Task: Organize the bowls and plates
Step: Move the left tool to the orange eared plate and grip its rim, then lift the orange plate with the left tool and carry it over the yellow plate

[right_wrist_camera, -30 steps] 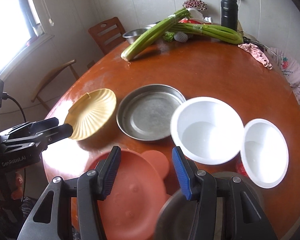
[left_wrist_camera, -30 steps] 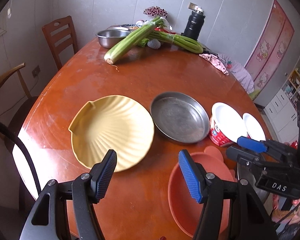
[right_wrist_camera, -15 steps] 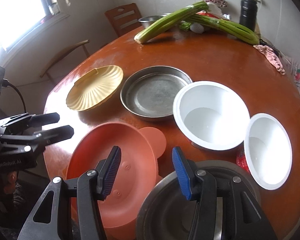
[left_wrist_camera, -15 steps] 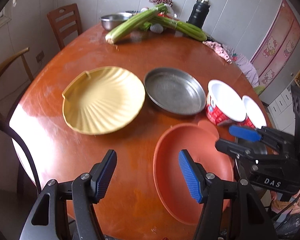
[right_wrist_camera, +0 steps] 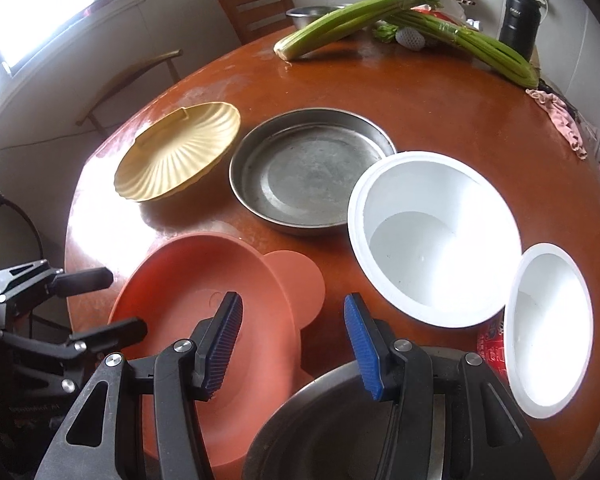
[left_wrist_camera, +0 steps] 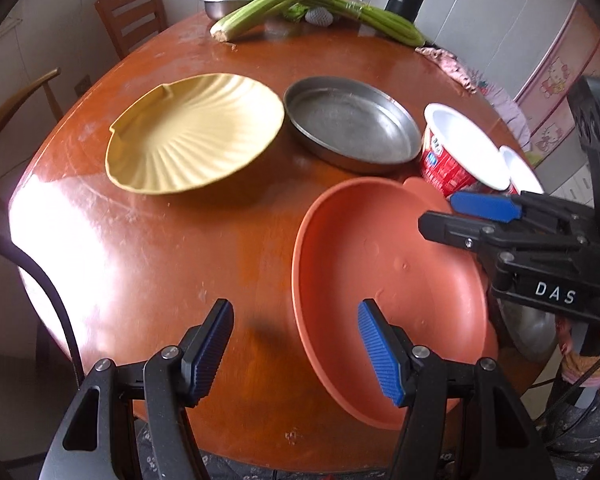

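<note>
Starting at your left, your left gripper [left_wrist_camera: 296, 354] hangs over the near edge of the round wooden table [left_wrist_camera: 148, 248] with its blue pads standing apart and nothing between them; the left rim of the orange plate [left_wrist_camera: 384, 280] lies under the right pad. Beyond it, the yellow shell-shaped plate [left_wrist_camera: 192, 136] sits on the table's left side, close beside the shallow metal pan [left_wrist_camera: 352, 124] at the centre. Moving right, the large white bowl [right_wrist_camera: 432, 236] with its red printed wall stands just beside the pan, and the small white bowl [right_wrist_camera: 548, 332] rests right against it at the table's right edge. Your right gripper [right_wrist_camera: 292, 348] is also spread, holding nothing, poised above the gap where the orange plate meets the steel bowl [right_wrist_camera: 340, 428] at the near edge; that bowl's rim overlaps the plate's rim. At the far side lie bunches of celery [right_wrist_camera: 352, 20], another steel basin [right_wrist_camera: 308, 14] and a dark flask [right_wrist_camera: 518, 16]. Pink cloth [right_wrist_camera: 560, 120] drapes over the right edge.
</note>
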Demonstrator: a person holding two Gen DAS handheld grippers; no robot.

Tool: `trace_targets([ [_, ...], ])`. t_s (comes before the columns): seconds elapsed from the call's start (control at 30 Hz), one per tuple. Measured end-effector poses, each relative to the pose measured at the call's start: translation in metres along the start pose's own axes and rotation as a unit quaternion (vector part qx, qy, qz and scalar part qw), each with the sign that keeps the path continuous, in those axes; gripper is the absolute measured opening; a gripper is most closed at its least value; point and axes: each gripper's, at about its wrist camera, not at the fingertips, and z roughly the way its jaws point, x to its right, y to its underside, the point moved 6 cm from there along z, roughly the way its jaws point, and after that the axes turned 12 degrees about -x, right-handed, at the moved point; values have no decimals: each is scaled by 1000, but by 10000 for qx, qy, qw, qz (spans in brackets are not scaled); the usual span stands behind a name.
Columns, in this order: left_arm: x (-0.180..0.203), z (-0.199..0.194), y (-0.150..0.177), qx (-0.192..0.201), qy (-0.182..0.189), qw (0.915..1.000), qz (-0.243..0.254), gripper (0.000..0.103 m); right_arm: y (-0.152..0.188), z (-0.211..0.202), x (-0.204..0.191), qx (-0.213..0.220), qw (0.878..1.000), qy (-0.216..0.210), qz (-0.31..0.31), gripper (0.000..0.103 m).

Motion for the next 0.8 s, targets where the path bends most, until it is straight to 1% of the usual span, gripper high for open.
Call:
trace_targets([
  [0.13, 4, 1, 7, -16, 4, 10000, -24, 64, -2, 5, -4, -50, 9999, 32, -100, 55],
  [0.17, 6, 3, 9, -61, 25, 10000, -23, 64, -3, 7, -5, -71, 9999, -2, -138, 55],
  [0.23, 10, 6, 11, -131, 80, 9999, -12, 65, -3, 10, -7, -90, 9998, 70, -164, 55],
  [0.27, 11, 7, 12, -99, 31, 9999, -1, 65, -4, 10, -8, -86, 9997, 63, -199, 55],
  [0.47, 19, 9, 13, -46, 27, 10000, 23, 64, -5, 12, -13, -53, 9997, -10, -222, 55],
  [0.5, 21, 9, 13, -24, 45, 10000, 21, 62, -4, 13, -15, -74, 9997, -45, -236, 55],
  [0.53, 21, 8, 13, 1, 87, 10000, 35, 58, -4, 13, -16, -93, 9997, -63, -239, 54],
  [0.6, 19, 8, 12, 27, 153, 9999, -10, 55, -4, 15, -20, -124, 9995, -83, -280, 54],
  [0.63, 17, 7, 12, 39, 202, 9998, -41, 50, -3, 16, -21, -138, 9995, -49, -281, 54],
  [0.67, 14, 7, 10, 56, 255, 9996, -110, 43, -3, 16, -22, -155, 9995, -21, -287, 54],
  [0.73, 5, 6, 8, 86, 408, 9988, -262, 34, -4, 17, -23, -183, 9995, -7, -256, 54],
  [0.77, 2, 5, 6, 92, 472, 9984, -313, 30, -4, 18, -25, -213, 9995, -7, -248, 54],
  [0.8, -1, 5, 5, 100, 522, 9979, -364, 28, -5, 19, -27, -245, 9994, -36, -234, 54],
])
